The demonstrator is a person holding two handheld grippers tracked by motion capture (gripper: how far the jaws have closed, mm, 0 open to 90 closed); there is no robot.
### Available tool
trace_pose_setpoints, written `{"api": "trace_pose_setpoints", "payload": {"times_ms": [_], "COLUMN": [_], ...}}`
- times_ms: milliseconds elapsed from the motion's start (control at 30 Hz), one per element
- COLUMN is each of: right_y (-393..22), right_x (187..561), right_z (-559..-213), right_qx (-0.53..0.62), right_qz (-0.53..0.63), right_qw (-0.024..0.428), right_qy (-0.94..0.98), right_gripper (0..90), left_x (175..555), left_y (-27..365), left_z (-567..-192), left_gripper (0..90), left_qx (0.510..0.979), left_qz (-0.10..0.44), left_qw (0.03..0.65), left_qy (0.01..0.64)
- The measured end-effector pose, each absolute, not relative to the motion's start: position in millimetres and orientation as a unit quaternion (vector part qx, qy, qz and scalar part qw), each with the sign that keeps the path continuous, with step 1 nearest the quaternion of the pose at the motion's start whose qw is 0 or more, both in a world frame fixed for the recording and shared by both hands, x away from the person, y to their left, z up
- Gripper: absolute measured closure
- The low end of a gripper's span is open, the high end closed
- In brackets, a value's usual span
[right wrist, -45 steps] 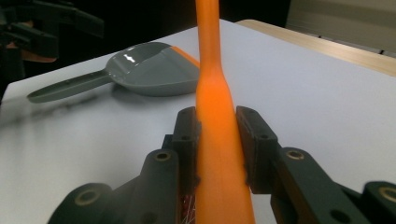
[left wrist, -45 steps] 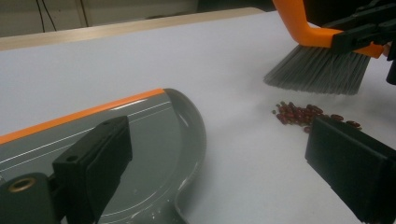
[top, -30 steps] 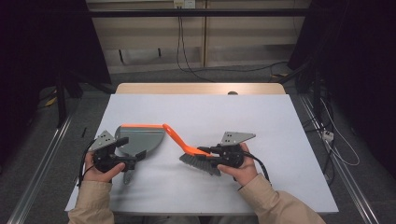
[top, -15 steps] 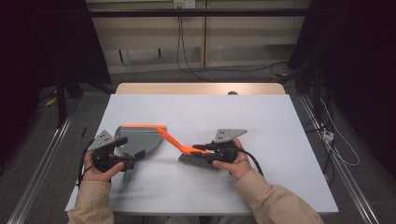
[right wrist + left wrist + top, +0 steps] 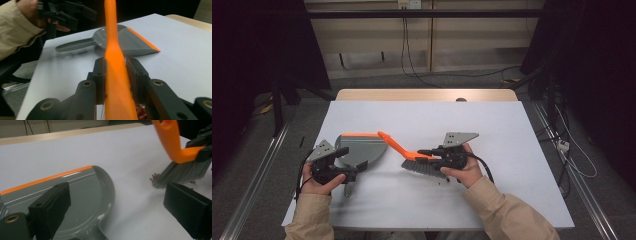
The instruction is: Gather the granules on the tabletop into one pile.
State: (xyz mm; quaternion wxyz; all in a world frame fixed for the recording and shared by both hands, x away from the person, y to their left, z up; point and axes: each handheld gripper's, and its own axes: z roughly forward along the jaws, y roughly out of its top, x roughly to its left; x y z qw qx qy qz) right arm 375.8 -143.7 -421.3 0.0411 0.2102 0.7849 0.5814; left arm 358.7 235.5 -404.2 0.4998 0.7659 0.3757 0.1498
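Sweeping toward the dustpan (image 5: 362, 148), the brush (image 5: 419, 162) has slid closer to it since a second ago, nudging small reddish beads (image 5: 155, 176) along. The right gripper (image 5: 116, 75) clamps the brush's orange handle; the left gripper (image 5: 117, 207), jaws wide, straddles the dustpan's handle end on the counter (image 5: 512, 130).

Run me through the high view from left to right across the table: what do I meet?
Left gripper → grey dustpan with its orange lip → orange brush handle slanting down to the right → grey bristles → right gripper, shut on the brush handle.
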Motion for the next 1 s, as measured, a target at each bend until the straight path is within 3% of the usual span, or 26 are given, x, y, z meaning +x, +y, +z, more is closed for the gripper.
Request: {"api": "trace_pose_setpoints", "payload": {"times_ms": [300,833,1000], "right_y": [-144,-147,-167], "right_x": [359,394,392], "right_z": [-441,-434,-417], "right_qx": [0.195,0.226,0.268], "right_qz": [0.569,0.589,0.588], "right_qw": [0.011,0.037,0.075], "right_qy": [0.799,0.775,0.760], "right_gripper": [70.7,70.8,70.8], "left_x": [358,359,359], "left_y": [235,237,235], "left_z": [-403,-404,-404], "left_gripper": [7.4,7.3,7.4], "left_qx": [0.766,0.765,0.765], "left_qz": [0.150,0.150,0.147], "left_qw": [0.502,0.502,0.504], "left_qy": [0.373,0.376,0.373]}}
